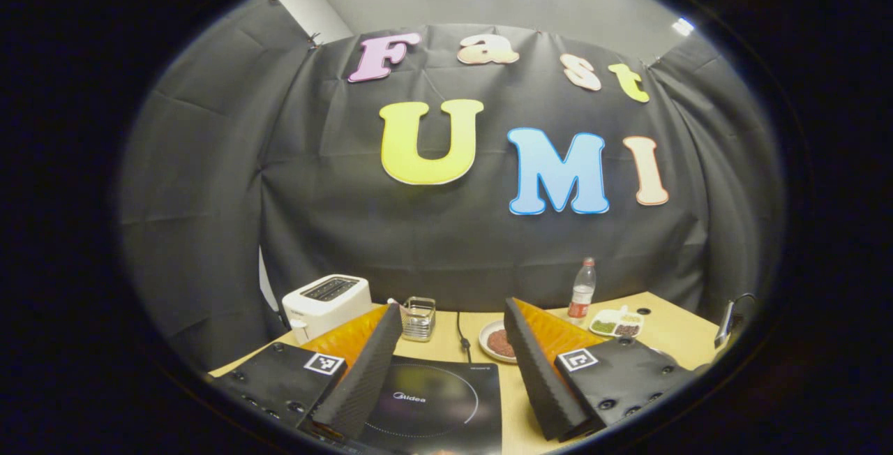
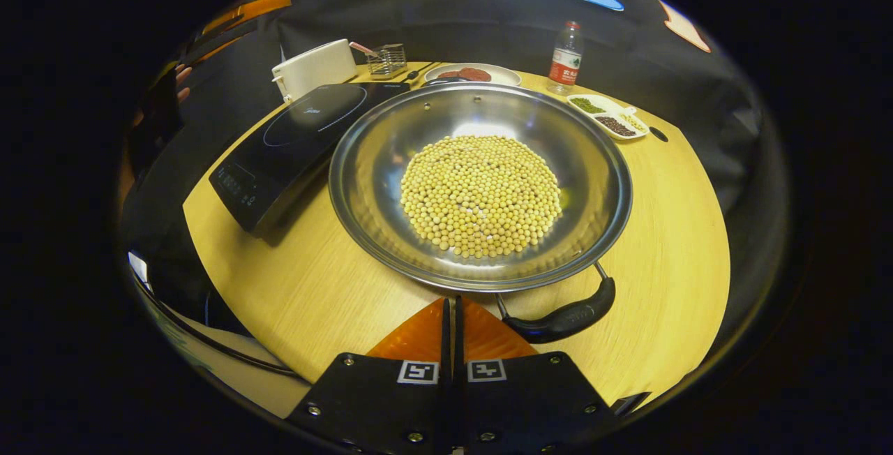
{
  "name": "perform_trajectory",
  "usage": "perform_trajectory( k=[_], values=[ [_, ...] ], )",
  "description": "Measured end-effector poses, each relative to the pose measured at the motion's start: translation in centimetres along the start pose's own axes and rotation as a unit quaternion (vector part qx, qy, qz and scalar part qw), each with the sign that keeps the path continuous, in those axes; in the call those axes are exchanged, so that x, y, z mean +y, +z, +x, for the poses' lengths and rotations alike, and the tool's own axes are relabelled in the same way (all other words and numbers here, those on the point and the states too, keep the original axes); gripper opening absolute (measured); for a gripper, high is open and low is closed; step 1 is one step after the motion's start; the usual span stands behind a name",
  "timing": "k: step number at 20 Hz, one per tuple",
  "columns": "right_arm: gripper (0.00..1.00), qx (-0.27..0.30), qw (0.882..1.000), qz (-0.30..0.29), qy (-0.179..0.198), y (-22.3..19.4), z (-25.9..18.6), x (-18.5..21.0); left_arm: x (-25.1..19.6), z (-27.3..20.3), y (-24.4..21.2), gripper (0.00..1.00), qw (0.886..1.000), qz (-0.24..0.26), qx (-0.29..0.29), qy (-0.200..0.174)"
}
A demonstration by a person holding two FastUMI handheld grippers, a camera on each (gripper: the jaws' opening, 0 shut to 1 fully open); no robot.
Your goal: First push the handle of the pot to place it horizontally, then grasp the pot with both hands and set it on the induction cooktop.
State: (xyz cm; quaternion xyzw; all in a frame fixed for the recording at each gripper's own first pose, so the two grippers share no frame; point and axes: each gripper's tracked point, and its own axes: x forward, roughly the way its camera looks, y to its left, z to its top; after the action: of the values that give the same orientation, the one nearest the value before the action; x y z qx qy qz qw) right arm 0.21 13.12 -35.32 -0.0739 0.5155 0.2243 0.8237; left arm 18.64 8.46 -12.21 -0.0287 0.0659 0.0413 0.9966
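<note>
Steel and pale wood lie ahead of the right claw (image 2: 452,315), whose 2 fingers are pressed together with nothing between them, their tips just short of the pot (image 2: 391,162) rim at 6 o'clock in the right gripper view. A closed pair makes a blunt pusher, which I judge suits the first step: the dark handle (image 2: 565,315) sits just beside the tips at about 3 o'clock from them, slanting up toward the rim, so a sideways nudge looks like what it needs. The pot itself is a wide, shallow, shiny pan with a thin rolled rim, resting on the worktop (image 2: 670,245) and carrying a flat round heap of soybeans (image 2: 481,193) in its middle; a load like that would shift if the pan tipped, which argues for a level 2-handed lift later. Its 10 o'clock edge is touching or just overlapping the induction cooktop (image 2: 279,148), so the carry should be short. The left claw (image 1: 453,371) is spread wide, holding nothing, and hangs above the same cooktop (image 1: 432,399), probably waiting its turn. Farther out at 12 o'clock stand a white toaster (image 2: 314,64), a wire basket (image 2: 386,59), a plate (image 2: 474,72), a bottle (image 2: 565,57) and a divided dish (image 2: 610,116).
</note>
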Motion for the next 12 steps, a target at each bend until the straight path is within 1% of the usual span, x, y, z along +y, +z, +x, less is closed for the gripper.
perform_trajectory(
  k=[1,6,7,9,11,12],
  values=[
    [0.01,0.001,1.0,0.003,-0.004,0.0,-0.1,-0.7,-0.2,0.0,0.0,1.0,1.0,-0.001,0.002,0.002],
    [0.01,0.0,1.0,0.02,-0.016,-0.1,-0.1,-3.9,-1.5,-0.5,-0.3,0.92,1.0,0.001,0.009,0.01],
    [0.01,-0.002,0.999,0.026,-0.019,0.1,-0.2,-4.6,-1.8,-0.7,-0.2,0.92,1.0,0.003,0.008,0.011],
    [0.01,-0.006,0.999,0.037,-0.026,0.2,-0.1,-5.8,-2.7,-0.7,-0.2,0.99,1.0,0.009,0.012,0.013],
    [0.01,-0.014,0.998,0.05,-0.03,0.5,-0.1,-6.8,-3.3,-1.2,-0.3,0.92,1.0,0.011,0.015,0.017],
    [0.01,-0.019,0.998,0.058,-0.031,0.8,-0.2,-7.3,-3.8,-1.4,-0.4,0.93,1.0,0.011,0.017,0.019]
  ],
)
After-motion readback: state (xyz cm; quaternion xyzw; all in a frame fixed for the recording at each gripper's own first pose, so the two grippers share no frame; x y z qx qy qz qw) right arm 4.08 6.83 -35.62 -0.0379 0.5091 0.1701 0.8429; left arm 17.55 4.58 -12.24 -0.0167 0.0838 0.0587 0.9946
